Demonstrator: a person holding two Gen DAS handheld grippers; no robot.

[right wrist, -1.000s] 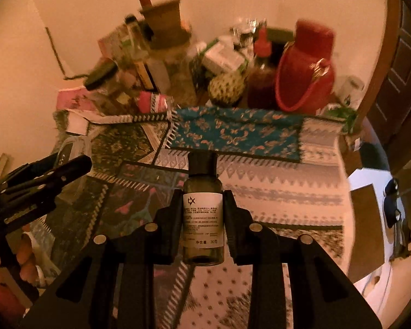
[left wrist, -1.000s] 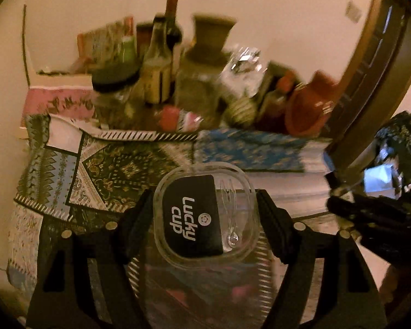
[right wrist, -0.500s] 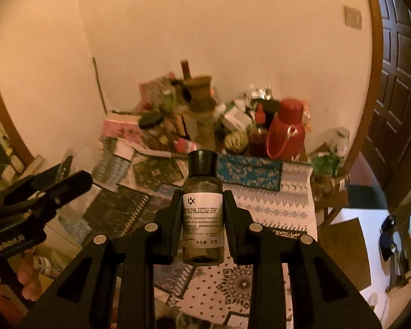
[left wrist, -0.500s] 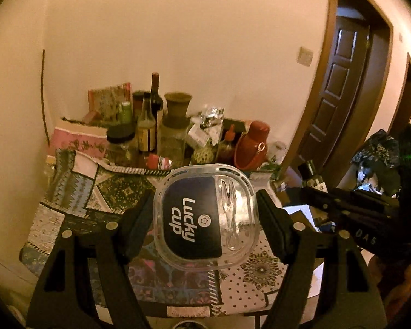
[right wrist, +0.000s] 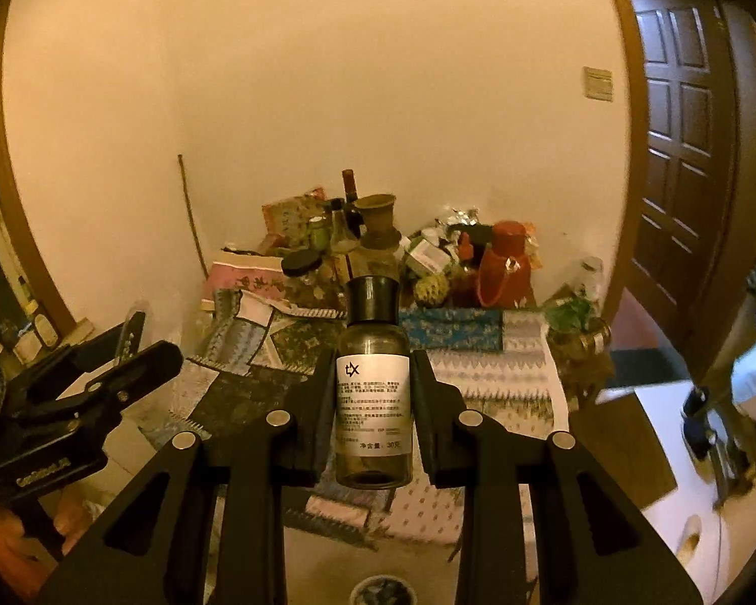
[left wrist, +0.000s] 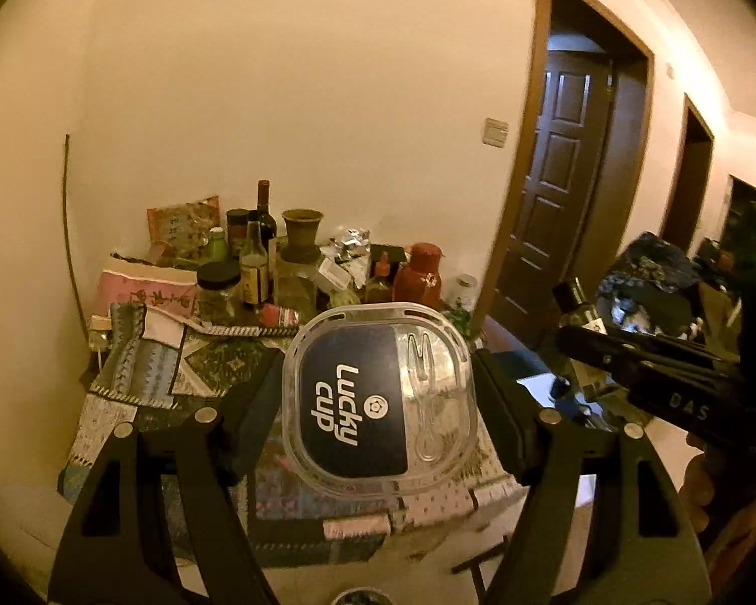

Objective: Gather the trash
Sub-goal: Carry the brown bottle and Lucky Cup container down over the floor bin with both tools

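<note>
While the left claw (left wrist: pixel 378 398) clamps a lid (left wrist: pixel 378 401), only the right view shows its claw (right wrist: pixel 373 398) pinching a bottle (right wrist: pixel 373 383) squarely, worktop (right wrist: pixel 479 368) at twelve o'clock.

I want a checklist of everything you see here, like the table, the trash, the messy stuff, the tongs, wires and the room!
Surface: table under a patchwork cloth.
Job's things: clear Lucky Cup lid with a plastic fork moulded in; small dark bottle with white label, black cap.
Clutter: wine bottle, clay pot, black-lidded jar, red jug, foil wrapping, all crowded at the wall end.
Tongs: left tongs clamp the lid's edges; right tongs clamp the bottle upright.
Cables: nothing seen.
Surroundings: cream wall, light switch, dark wooden door.
</note>
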